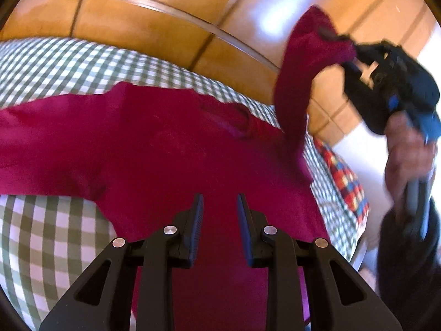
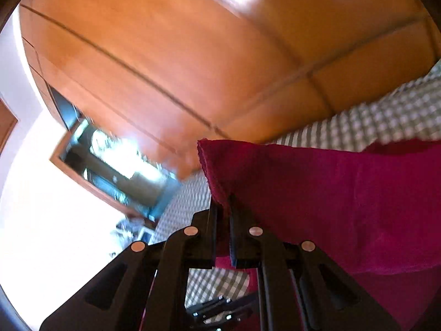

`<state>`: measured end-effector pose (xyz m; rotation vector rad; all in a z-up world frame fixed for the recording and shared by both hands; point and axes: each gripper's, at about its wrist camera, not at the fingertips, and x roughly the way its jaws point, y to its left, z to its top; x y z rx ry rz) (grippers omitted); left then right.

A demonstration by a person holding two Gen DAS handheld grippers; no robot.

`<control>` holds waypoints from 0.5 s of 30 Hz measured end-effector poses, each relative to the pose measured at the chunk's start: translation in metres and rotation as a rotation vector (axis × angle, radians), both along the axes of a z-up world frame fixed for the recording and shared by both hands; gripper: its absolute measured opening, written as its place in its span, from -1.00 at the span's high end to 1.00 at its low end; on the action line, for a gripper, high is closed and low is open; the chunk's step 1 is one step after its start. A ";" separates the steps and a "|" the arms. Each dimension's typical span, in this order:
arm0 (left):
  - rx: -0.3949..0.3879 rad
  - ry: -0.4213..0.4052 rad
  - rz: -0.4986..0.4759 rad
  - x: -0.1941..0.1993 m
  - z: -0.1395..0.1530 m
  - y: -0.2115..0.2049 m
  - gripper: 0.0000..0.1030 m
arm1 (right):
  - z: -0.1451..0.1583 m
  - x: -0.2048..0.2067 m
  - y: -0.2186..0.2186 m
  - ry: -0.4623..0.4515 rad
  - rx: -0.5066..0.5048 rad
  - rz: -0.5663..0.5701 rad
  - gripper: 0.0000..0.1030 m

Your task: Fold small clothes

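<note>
Crimson garment [image 1: 171, 149] on checked cloth [image 1: 49, 237], wooden cabinet [image 1: 154, 33] behind.

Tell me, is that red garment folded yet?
Not yet: the red garment lies mostly spread, one sleeve lifted by the right gripper.

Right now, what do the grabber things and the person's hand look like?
The left gripper is matte black plastic with triangular cut-outs, round silver pins and two slim fingers with ribbed dark-blue pads. The right gripper looks the same; seen from the left camera, its body carries blue parts. The bare hand on its handle shows a dark sleeve below.
</note>
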<state>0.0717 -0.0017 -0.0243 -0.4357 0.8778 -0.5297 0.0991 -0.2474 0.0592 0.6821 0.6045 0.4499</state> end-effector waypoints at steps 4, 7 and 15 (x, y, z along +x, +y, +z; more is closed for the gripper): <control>-0.061 0.034 0.065 0.021 -0.006 0.016 0.52 | -0.018 0.028 0.002 0.034 -0.003 0.013 0.71; -0.095 0.048 0.120 0.031 -0.010 0.025 -0.14 | -0.018 0.006 -0.028 -0.005 0.013 -0.046 -0.18; -0.058 0.092 0.160 0.060 -0.026 0.025 -0.15 | -0.059 -0.094 -0.133 0.110 -0.204 -0.354 -0.19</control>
